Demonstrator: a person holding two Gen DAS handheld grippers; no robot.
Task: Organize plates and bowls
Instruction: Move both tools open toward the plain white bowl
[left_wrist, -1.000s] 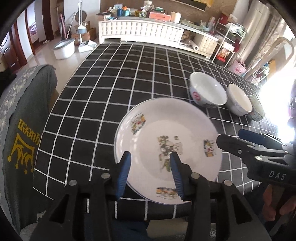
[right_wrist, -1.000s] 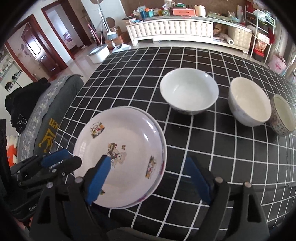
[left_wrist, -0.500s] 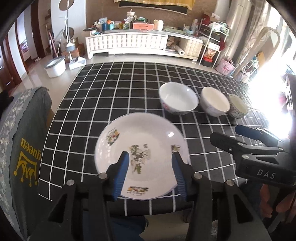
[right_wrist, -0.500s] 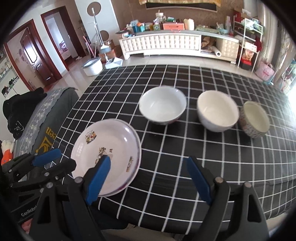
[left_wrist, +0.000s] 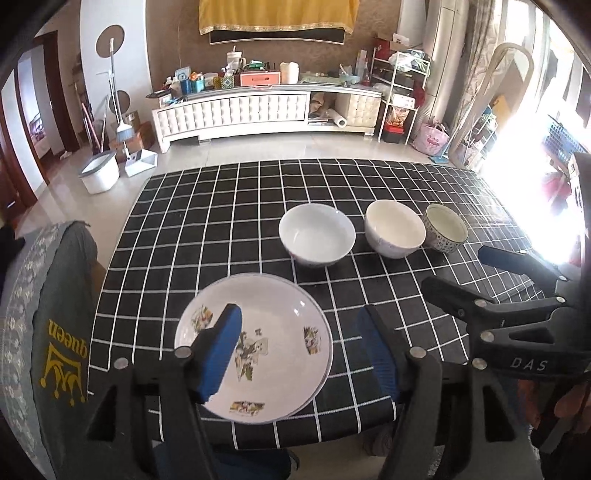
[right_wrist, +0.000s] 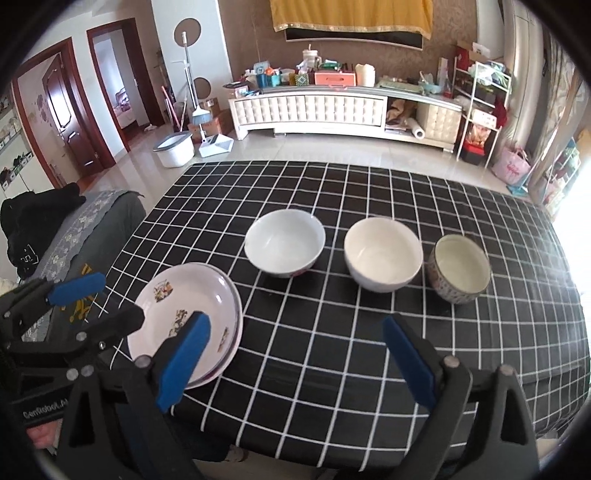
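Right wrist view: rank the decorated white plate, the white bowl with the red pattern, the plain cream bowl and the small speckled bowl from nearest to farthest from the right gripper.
From the right gripper:
1. Decorated white plate, near left, partly behind the left finger.
2. Plain cream bowl and white bowl with the red pattern, ahead in the row: too close to call.
3. Small speckled bowl, right end of the row, also close to those two.

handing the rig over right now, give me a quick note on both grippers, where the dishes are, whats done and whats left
Left gripper: open, empty, jaws just widened, above the plates.
Right gripper: open, empty, jaws just widened, over bare black checked tablecloth.
Done: white picture-printed plates sit stacked at the near left edge.
Left: three bowls still stand separately in a row: white bowl with red marks, plain cream bowl, small patterned bowl. Probably nest them next.
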